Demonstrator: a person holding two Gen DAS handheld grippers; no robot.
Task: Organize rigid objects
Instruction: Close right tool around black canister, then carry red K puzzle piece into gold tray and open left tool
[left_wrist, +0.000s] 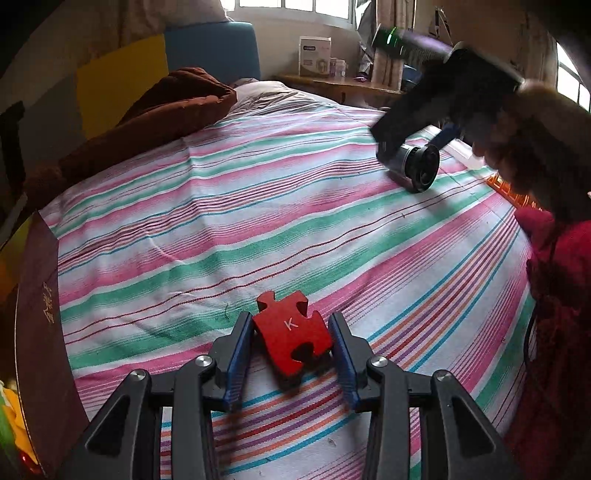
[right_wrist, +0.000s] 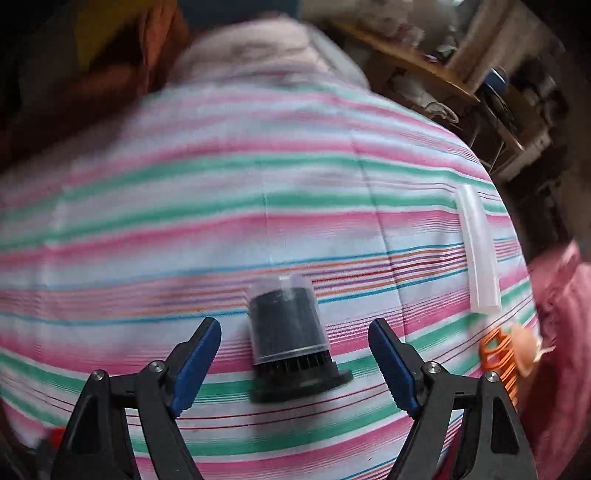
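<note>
A red wooden puzzle piece (left_wrist: 292, 338) marked K sits between the blue pads of my left gripper (left_wrist: 291, 321), which is shut on it just above the striped bedsheet (left_wrist: 221, 221). A black cylindrical filter (right_wrist: 286, 332) with a clear cap lies on the sheet between the spread fingers of my right gripper (right_wrist: 295, 332), which is open and not touching it. In the left wrist view the filter (left_wrist: 417, 168) lies under the blurred right gripper body at the far right.
A clear plastic tube (right_wrist: 478, 251) lies at the right of the sheet. An orange basket (right_wrist: 498, 354) stands at the bed's right edge. A brown blanket (left_wrist: 147, 114) lies at the far left. A dark red box (left_wrist: 40, 332) is at the left.
</note>
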